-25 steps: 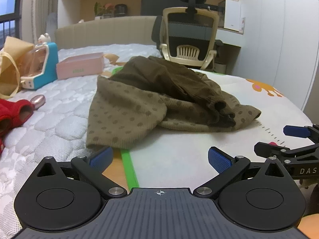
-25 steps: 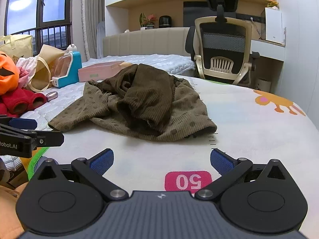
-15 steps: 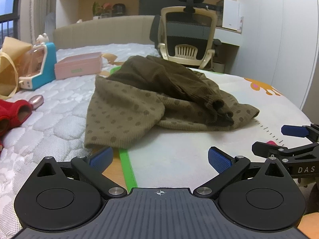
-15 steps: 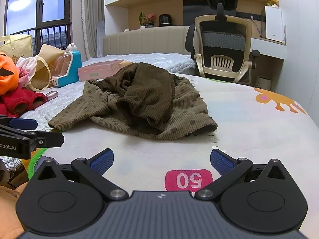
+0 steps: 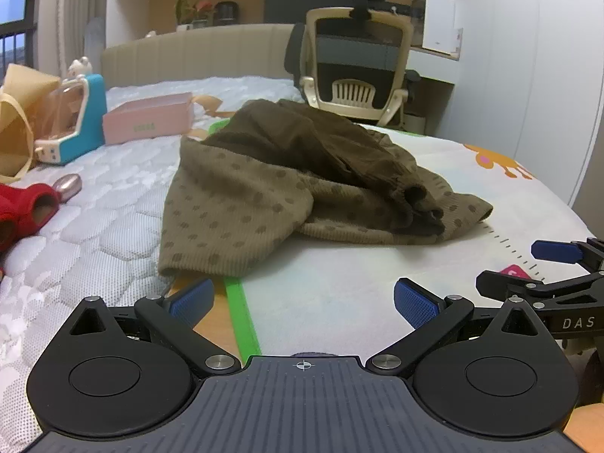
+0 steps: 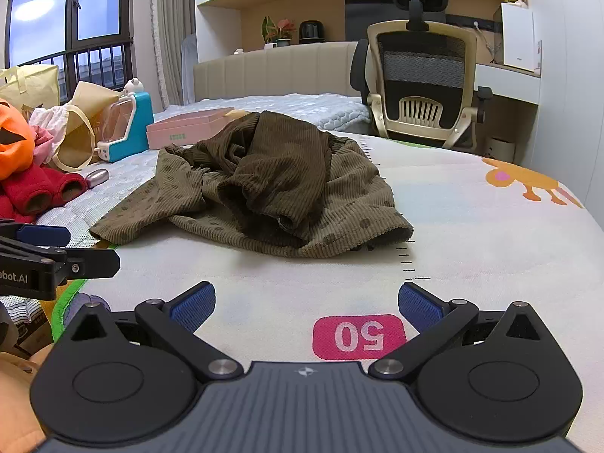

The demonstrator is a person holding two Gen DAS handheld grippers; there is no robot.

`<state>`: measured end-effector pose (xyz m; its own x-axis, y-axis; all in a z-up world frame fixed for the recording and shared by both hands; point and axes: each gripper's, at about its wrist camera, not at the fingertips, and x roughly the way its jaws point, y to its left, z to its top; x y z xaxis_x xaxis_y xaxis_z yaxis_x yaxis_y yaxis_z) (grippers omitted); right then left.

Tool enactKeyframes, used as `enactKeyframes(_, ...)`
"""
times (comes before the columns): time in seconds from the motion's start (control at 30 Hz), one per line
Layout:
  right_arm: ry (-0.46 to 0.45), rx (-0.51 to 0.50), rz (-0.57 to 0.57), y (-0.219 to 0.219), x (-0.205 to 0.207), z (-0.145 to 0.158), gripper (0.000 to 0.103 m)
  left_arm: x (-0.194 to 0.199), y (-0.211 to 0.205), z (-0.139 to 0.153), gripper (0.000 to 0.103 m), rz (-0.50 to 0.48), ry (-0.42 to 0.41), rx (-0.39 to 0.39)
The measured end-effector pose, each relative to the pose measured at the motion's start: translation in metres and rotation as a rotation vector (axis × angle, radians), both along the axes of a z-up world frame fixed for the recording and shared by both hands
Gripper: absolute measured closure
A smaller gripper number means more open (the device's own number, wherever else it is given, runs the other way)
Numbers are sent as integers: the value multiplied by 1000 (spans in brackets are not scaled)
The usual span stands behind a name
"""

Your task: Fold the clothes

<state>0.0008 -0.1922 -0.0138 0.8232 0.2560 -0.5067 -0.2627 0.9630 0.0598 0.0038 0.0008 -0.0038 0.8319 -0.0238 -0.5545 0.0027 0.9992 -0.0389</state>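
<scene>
Clearly the crumpled olive-brown ribbed garment with darker dots (image 6: 264,188), heaped mid-way on the pale printed play mat (image 6: 472,234), looks soft and limp, so we would pinch its near hem, our left gripper (image 5: 300,298) and right gripper (image 6: 305,302) both gaping, empty.

Setting: home bedroom. Evidence: bed (image 6: 309,105) with white quilted cover and padded beige headboard (image 6: 271,68); children's play mat (image 6: 490,226) with cartoon animal print spread over it. Office chair (image 6: 422,87) beside a desk (image 6: 506,79) at the right wall. Wooden shelf (image 6: 302,19) behind the headboard carries potted plants (image 6: 279,30). Window (image 6: 56,26) with balcony railing and curtain (image 6: 170,30) at left. Toys (image 6: 124,128), pink box (image 6: 188,130), paper bag (image 6: 83,124) and red garments (image 6: 34,192) lie on the bed's left side.
</scene>
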Motion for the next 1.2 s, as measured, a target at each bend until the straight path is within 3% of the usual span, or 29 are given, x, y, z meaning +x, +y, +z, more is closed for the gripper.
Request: enactKeyframes(1.2,10,8,-1,-1,1,1,0,5,1,-1,0,-5,37,-9)
